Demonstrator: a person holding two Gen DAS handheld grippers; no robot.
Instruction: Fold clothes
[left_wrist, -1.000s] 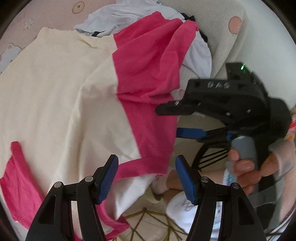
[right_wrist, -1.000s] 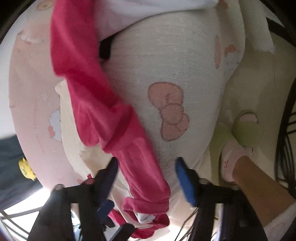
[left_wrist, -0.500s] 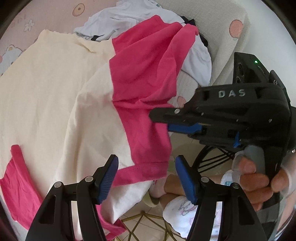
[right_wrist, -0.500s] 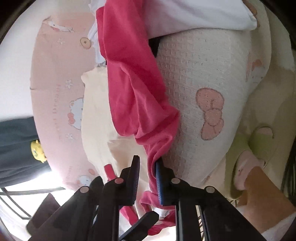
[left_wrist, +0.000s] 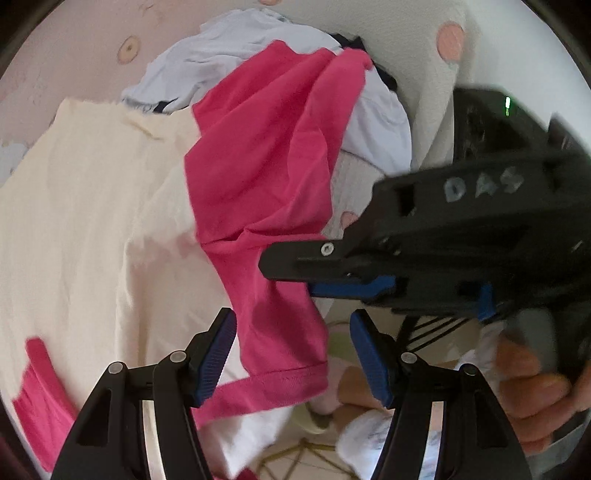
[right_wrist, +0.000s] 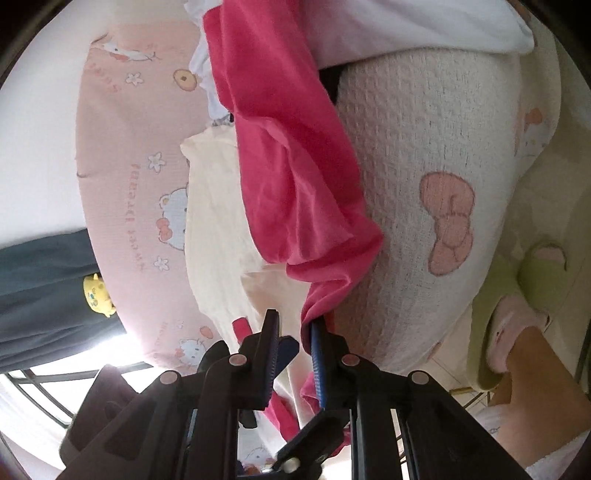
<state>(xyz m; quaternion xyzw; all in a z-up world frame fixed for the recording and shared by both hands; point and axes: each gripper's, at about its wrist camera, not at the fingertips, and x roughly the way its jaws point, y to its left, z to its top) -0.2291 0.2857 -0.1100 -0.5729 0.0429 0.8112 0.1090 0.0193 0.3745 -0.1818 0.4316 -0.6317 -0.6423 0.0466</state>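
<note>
**Right jaws now pinch the pink sleeve**

Since a second ago, the right gripper (right_wrist: 293, 354) has gone from wide open to nearly shut, and its blue pads now clamp a fold of the pink sleeve (right_wrist: 295, 177). From the right wrist, the sleeve runs down from the top of the frame, bunches just above the pads, and a thin strip of it passes between them. In the left wrist view the right gripper (left_wrist: 321, 277) has come further across from the right, its tip now over the sleeve's edge.

The left gripper (left_wrist: 291, 358) stands about half open and holds nothing. The sleeve's hem (left_wrist: 280, 384) hangs in the gap between its fingers, but neither pad presses on it.

The shirt (left_wrist: 85, 221) is cream with pink sleeves. It lies spread on the pink printed bedsheet (right_wrist: 122, 184), and the gripped sleeve (left_wrist: 258, 177) is lifted off it at the bed's edge. A second pink sleeve (left_wrist: 40, 391) lies flat at the lower left. Beyond the shirt sits a pile of white clothes (left_wrist: 229, 55), touching the sleeve's upper end. A white waffle blanket (right_wrist: 424, 147) with pink bows drapes over the bed's side, just beside the sleeve.

A hand (left_wrist: 532, 391) grips the right gripper's handle at the lower right. A foot in a green slipper (right_wrist: 517, 306) stands on the floor below.
</note>
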